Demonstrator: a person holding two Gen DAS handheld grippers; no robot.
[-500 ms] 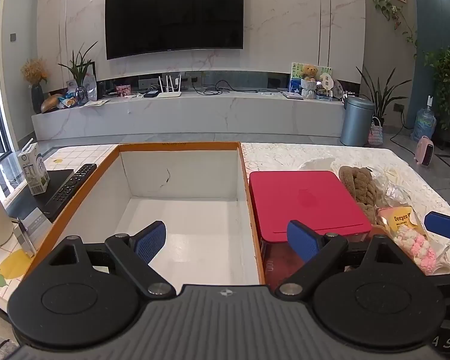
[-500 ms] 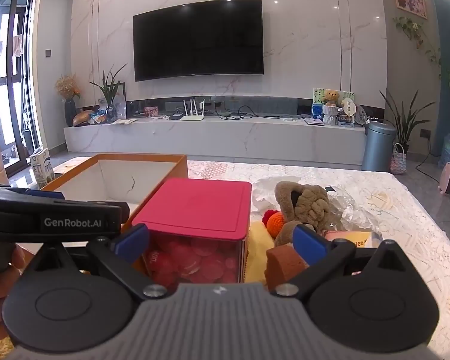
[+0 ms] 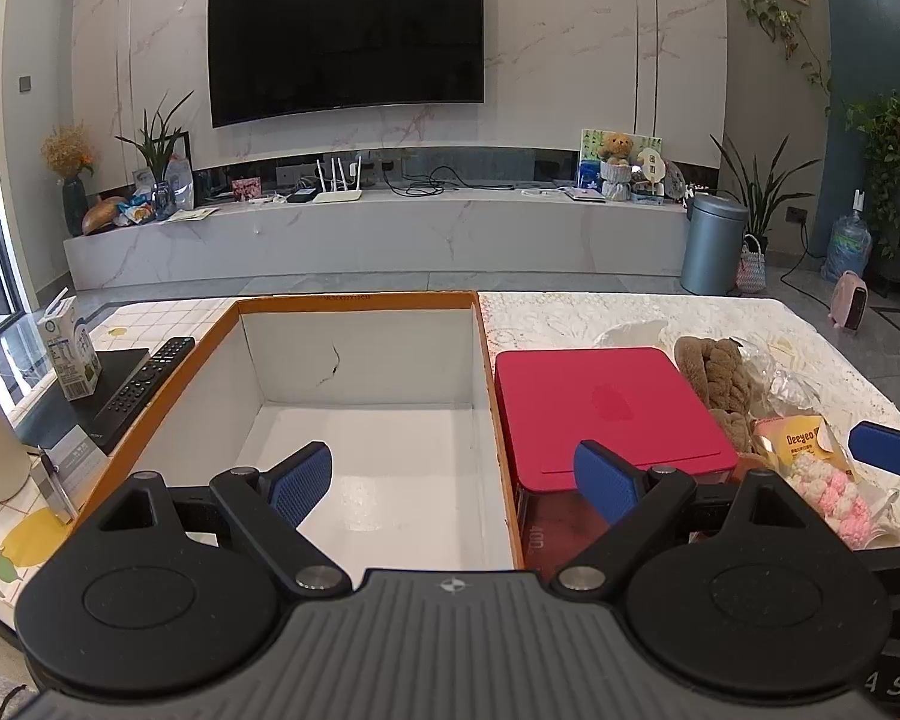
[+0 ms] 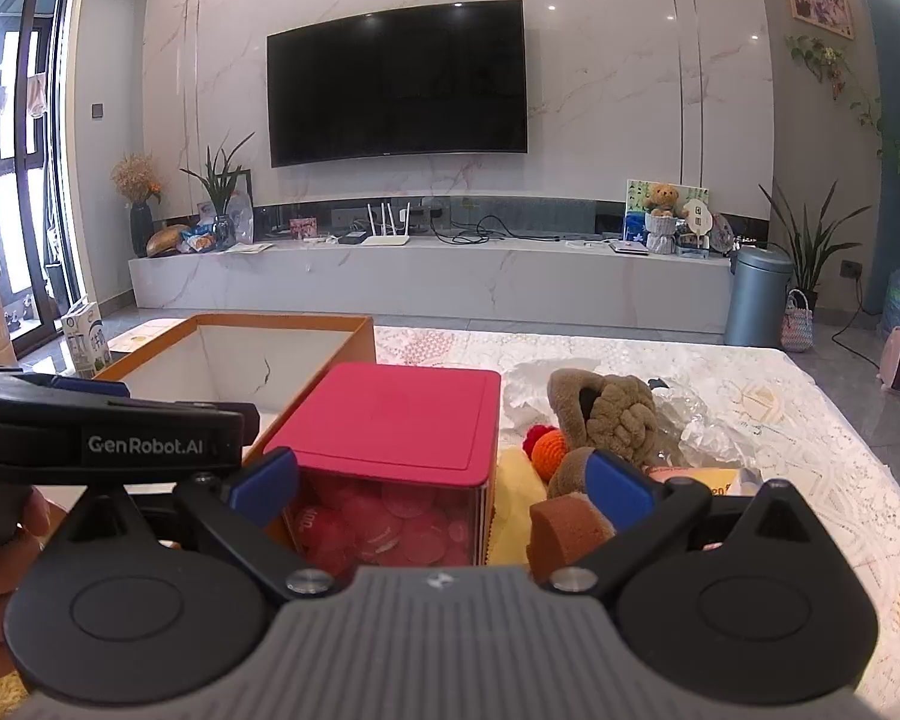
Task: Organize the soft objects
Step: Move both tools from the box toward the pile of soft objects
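At the far left of my left wrist view a white milk carton [image 3: 69,354] stands upright beside a black remote control [image 3: 145,387] on the tiled tabletop [image 3: 168,318]. My left gripper [image 3: 453,483] sits low in the centre of the frame, its blue pads spread wide with nothing between them, above the orange-rimmed cardboard box with a white inside [image 3: 354,363], which holds nothing that I can see. Just right of the box's wall, touching or nearly so, is the clear plastic container with a flat red lid [image 3: 606,414]. Right of that lies the brown knitted plush toy [image 3: 720,384], then crinkled clear plastic wrap [image 3: 792,384], a yellow snack packet marked Deeyeo [image 3: 804,438] and a pink and white fluffy piece [image 3: 834,495] at the lower right.

In my right wrist view, a hand [image 4: 6,546] grips the other gripper's black handle at the left edge. My right gripper [image 4: 444,477] is also fully parted and holds nothing; the red-lidded container, with red discs showing through its clear side, lies between and beyond the pads. Right of it rest a yellow cloth [image 4: 519,492], a red and orange crocheted ball [image 4: 546,444], and a brown sponge block [image 4: 570,531] near my right pad, all on the white lace tablecloth [image 4: 780,420].
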